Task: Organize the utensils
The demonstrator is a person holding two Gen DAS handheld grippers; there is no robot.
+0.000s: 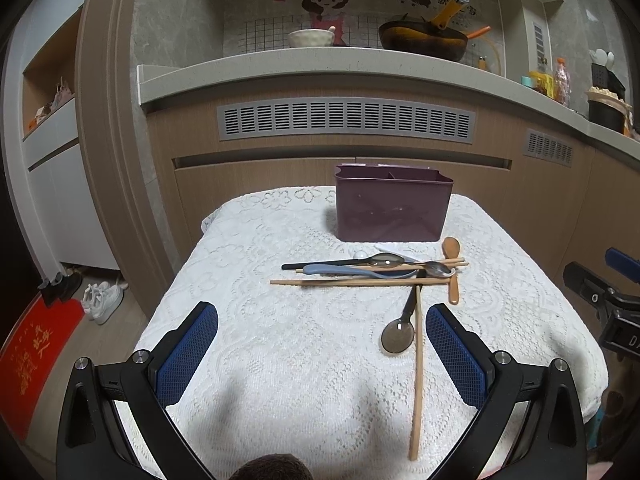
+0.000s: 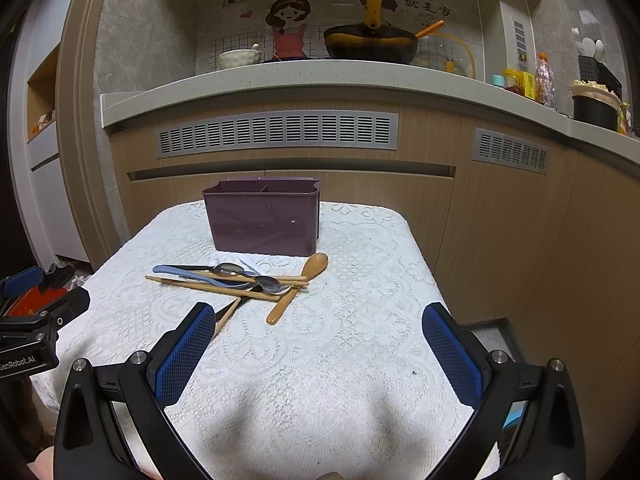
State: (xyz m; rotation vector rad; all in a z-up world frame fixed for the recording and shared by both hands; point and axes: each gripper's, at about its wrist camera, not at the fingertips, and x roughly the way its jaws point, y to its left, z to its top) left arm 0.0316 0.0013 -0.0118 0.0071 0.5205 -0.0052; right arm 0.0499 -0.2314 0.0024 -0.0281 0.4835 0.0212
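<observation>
My left gripper [image 1: 322, 332]: fingers spread wide, blue pads [image 1: 188, 354] facing each other, nothing between them, touching nothing. It hangs over the near part of the table [image 1: 248, 240], which is covered in white lace.

My right gripper [image 2: 319, 332]: same state, fingers wide apart, holding nothing, above the cloth.

Utensils lie in a crossed pile just in front of the purple bin [image 1: 394, 204], which stands at the far side of the table. Pile contents, left view: wooden spoon [image 1: 452, 268] at the right end, bowl toward the bin; chopsticks [image 1: 360, 281] laid crosswise; blue spoon [image 1: 344, 270]; a dark-handled spoon [image 1: 344, 262] along the back; a metal spoon [image 1: 438, 268] over the sticks.

Left view only: a smoky spoon [image 1: 400, 328], bowl nearest me, just inside my right-hand pad; beside it a single chopstick [image 1: 417, 372] running straight toward me, nearly to the table's near edge. The right gripper's body shows at the right edge.

Right view only: the bin's rim with an inner divider [image 2: 262, 189]; compartments look dark, contents not readable. My left finger [image 2: 188, 352] hides most of the near chopstick and smoky spoon. The left gripper's body shows at the left edge.
</observation>
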